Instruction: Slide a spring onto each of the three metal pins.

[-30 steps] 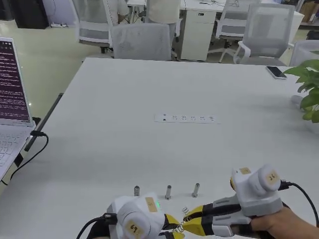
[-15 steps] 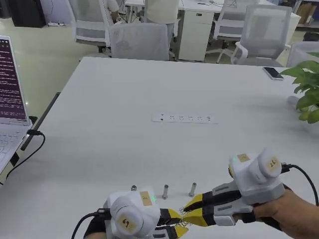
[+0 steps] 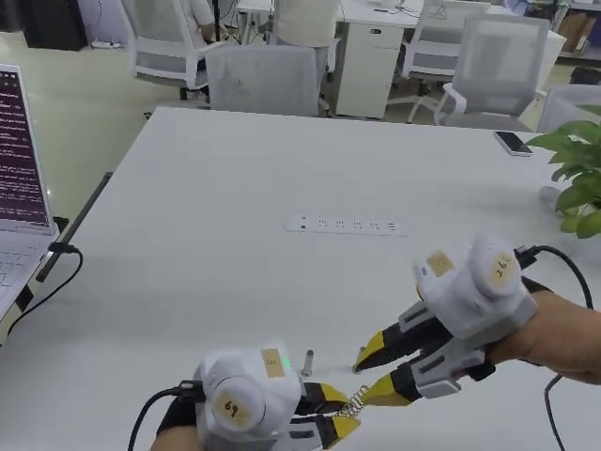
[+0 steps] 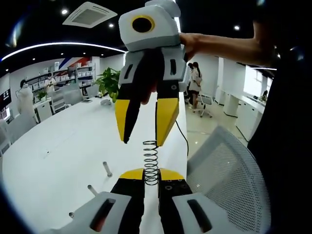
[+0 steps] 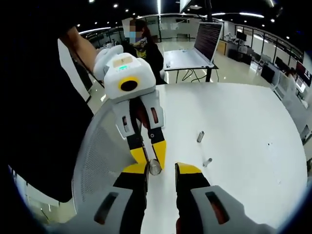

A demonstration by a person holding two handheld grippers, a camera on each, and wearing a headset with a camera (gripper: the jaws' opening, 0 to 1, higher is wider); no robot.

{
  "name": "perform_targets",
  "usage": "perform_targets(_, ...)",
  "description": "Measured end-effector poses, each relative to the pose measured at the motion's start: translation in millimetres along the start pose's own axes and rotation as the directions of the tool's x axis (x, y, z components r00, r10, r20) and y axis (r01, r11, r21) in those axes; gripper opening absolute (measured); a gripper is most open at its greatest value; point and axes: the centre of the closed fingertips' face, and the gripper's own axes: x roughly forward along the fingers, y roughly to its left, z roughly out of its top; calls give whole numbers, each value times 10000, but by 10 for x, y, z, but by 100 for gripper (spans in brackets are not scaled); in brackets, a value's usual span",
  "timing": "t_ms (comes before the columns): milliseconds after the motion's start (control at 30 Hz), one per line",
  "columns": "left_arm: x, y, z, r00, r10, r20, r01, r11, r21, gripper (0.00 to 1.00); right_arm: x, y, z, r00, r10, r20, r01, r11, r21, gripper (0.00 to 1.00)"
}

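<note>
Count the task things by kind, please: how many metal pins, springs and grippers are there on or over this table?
metal pins: 3
spring: 1
grippers: 2, the left gripper and the right gripper
Total: 6

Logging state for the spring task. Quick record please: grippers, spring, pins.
left gripper: shut on spring
right gripper: open, jaws either side of the spring's free end
spring: stretched between the two grippers, on no pin
pins: three, upright in a row on table
pin load: too small to tell
</note>
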Motion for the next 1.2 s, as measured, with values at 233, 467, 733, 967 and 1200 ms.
perform_targets(233,-10,42,119,9997,29,261,-30,10000,48,1,-16,-9,11,9994,67,-328,-81,9990,-431,18)
perform_targets(467,4,65,207,9993,-16,384,7,9997,241,1,-10,4,15,9978,180,-632,-230,9967,-782,16)
perform_targets(733,5,68,275,9987,-70,503,52,9993,360,1,0,26,4,9950,276,-956,-387,9925,-1162,12)
perform_targets(967,-12,76,272,9986,-113,508,94,9992,380,1,23,49,-4,9933,380,-1092,-532,9887,-1399,10)
perform_targets(1200,-13,68,264,9986,-167,492,148,9991,391,1,35,48,-11,9909,450,-1271,-658,9842,-1643,9)
